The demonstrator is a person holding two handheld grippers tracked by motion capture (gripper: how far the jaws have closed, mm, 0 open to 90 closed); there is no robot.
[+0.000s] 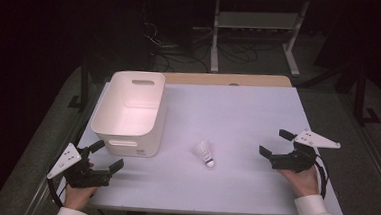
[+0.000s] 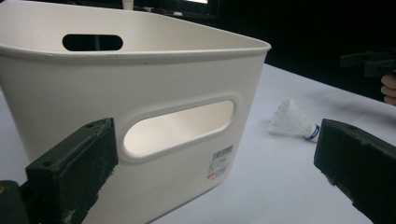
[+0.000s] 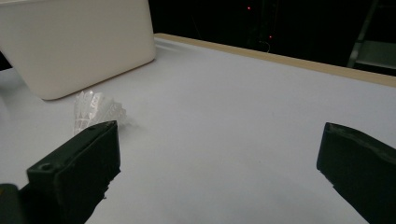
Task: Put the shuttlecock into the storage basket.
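Both grippers rest released at the bench's near edge, left gripper (image 1: 109,155) beside the white bin (image 1: 128,112), right gripper (image 1: 275,143) right of the shuttlecock (image 1: 205,154).

The bin (image 1: 128,111) at left of centre looks like smooth white plastic with a soft sheen. The tabletop (image 1: 238,115) is matt pale sheet, edged in wood along the top. The shuttlecock (image 1: 204,152) shows white feathers. Each tool's jaws look rough, matt black.
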